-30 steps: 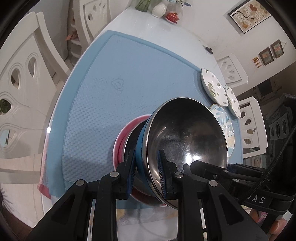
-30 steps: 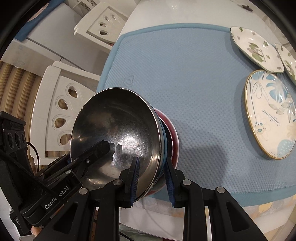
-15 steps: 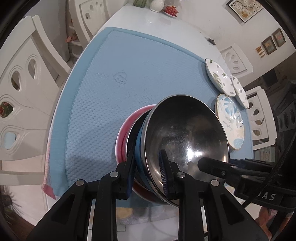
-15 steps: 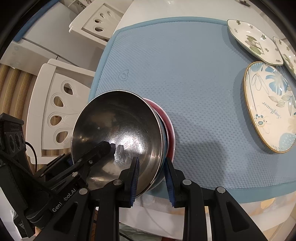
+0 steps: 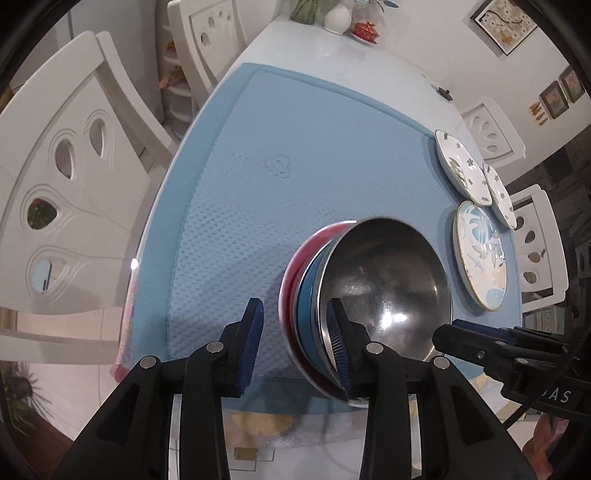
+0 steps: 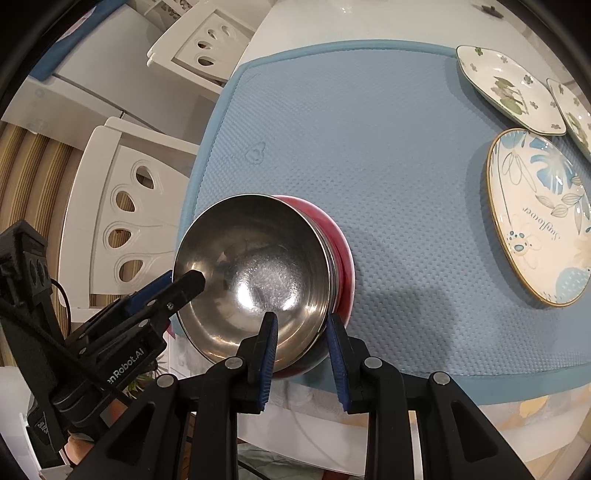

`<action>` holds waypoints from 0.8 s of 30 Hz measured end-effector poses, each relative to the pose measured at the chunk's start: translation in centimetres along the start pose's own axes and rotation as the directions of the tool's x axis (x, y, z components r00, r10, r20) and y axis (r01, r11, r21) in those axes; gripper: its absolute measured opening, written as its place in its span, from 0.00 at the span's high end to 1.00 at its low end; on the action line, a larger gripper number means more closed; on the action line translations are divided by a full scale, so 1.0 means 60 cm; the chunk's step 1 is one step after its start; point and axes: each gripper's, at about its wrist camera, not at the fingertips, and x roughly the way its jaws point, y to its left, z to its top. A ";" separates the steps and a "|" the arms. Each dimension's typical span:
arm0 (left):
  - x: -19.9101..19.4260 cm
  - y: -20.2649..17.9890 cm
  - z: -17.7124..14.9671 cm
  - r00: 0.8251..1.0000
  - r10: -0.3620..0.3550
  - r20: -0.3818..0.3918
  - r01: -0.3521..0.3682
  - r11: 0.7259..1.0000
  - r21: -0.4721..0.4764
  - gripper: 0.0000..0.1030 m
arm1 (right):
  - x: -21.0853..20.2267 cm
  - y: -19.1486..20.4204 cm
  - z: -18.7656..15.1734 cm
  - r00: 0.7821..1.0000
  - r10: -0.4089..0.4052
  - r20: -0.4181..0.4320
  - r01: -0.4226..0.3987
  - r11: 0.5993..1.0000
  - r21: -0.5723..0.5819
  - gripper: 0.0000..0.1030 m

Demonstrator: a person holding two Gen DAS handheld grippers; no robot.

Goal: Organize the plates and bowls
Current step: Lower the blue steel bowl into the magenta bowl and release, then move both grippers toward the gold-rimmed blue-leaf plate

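A stack of nested bowls [image 5: 384, 295], steel [image 6: 255, 273] inside blue [image 5: 306, 306] inside red [image 6: 341, 258], sits tilted at the near edge of the blue mat [image 5: 295, 155]. My left gripper [image 5: 295, 347] straddles the stack's left rim with its jaws opening. Its right pad is inside the steel bowl and its left pad stands clear of the red rim. My right gripper [image 6: 303, 350] is shut on the opposite rim, one pad inside the steel bowl and the other against the red bowl's outside.
A large blue-flowered plate [image 6: 543, 218] and two white plates with green leaves [image 6: 509, 88] [image 6: 572, 114] lie along the mat's right side. White chairs [image 5: 66, 192] surround the table. A vase and a small red dish [image 5: 365, 29] stand at the far end.
My left gripper's jaws have parted from the stack's rim. The stack has shifted right in the left wrist view and sunk toward the mat. The right gripper's hold looks the same.
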 end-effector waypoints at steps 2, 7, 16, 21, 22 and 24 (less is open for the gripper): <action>-0.003 -0.001 -0.004 1.000 -0.003 0.002 0.003 1.000 0.008 0.68 | 0.000 0.001 0.001 1.000 0.002 -0.002 -0.002 1.000 0.000 0.74; -0.020 -0.015 0.003 1.000 -0.007 0.030 0.006 0.999 0.038 0.68 | -0.005 -0.002 0.001 1.000 0.011 -0.002 -0.011 1.000 0.004 0.74; -0.067 -0.064 0.032 0.992 -0.043 0.118 0.030 0.994 0.108 0.68 | -0.044 -0.010 -0.010 1.000 0.008 0.030 -0.009 1.000 0.015 0.74; -0.093 -0.129 0.047 0.983 -0.078 0.166 0.049 0.984 0.168 0.68 | -0.079 -0.062 -0.012 0.997 0.014 0.071 -0.021 0.996 0.090 0.74; -0.097 -0.145 0.048 0.981 -0.078 0.175 0.046 0.982 0.184 0.68 | -0.088 -0.082 -0.009 0.996 0.023 0.085 -0.034 0.992 0.125 0.74; -0.102 -0.178 0.050 0.979 -0.076 0.189 0.034 0.976 0.215 0.68 | -0.102 -0.121 -0.003 0.993 0.045 0.105 -0.064 0.980 0.190 0.74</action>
